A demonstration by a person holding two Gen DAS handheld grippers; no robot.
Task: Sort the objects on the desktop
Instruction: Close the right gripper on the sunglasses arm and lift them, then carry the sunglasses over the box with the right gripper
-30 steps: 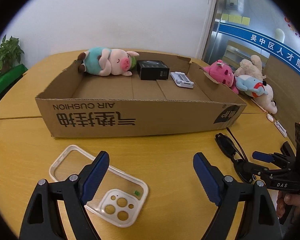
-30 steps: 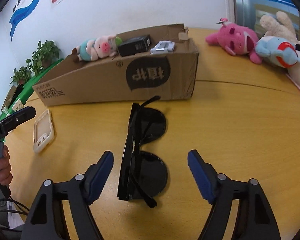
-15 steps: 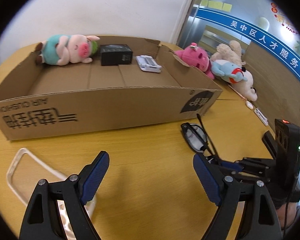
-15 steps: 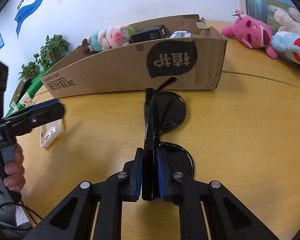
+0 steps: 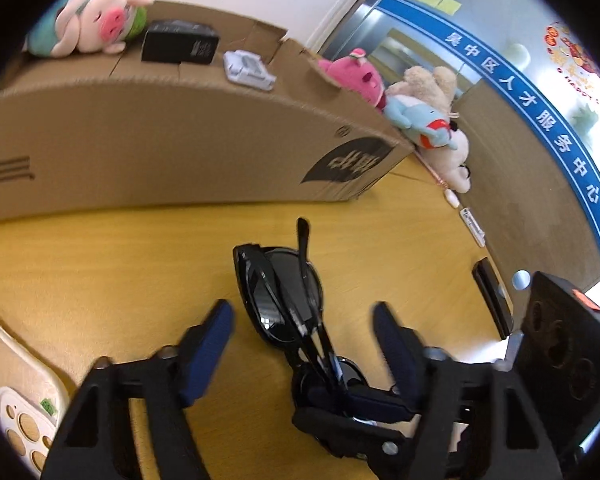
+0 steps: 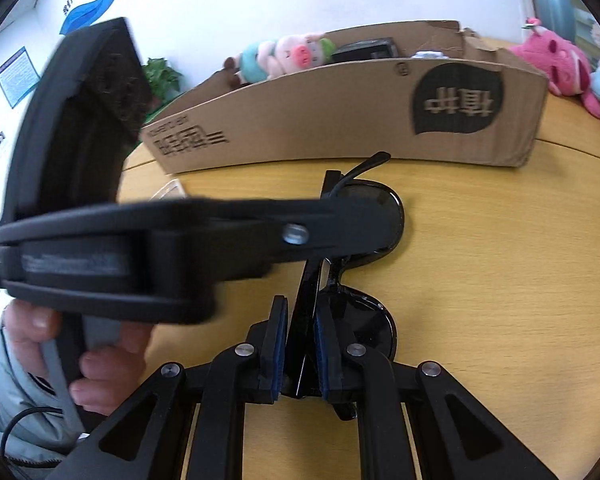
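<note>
Black sunglasses (image 6: 342, 240) lie folded on the wooden surface (image 6: 500, 280), just in front of the cardboard box (image 6: 340, 116). Right gripper (image 6: 301, 354) pinches their frame at the end away from the box. Left gripper (image 5: 304, 336), spread wide, straddles the end nearer the box.

The sunglasses (image 5: 284, 300) are lying on the bench (image 5: 100, 272) in front of the cardboard box (image 5: 172, 140). In the box, the pig toy (image 5: 88, 26), a case (image 5: 180, 46) and a small holder (image 5: 248, 70) are sitting left to right. A phone case (image 5: 24, 396) is lying at the left.
</note>
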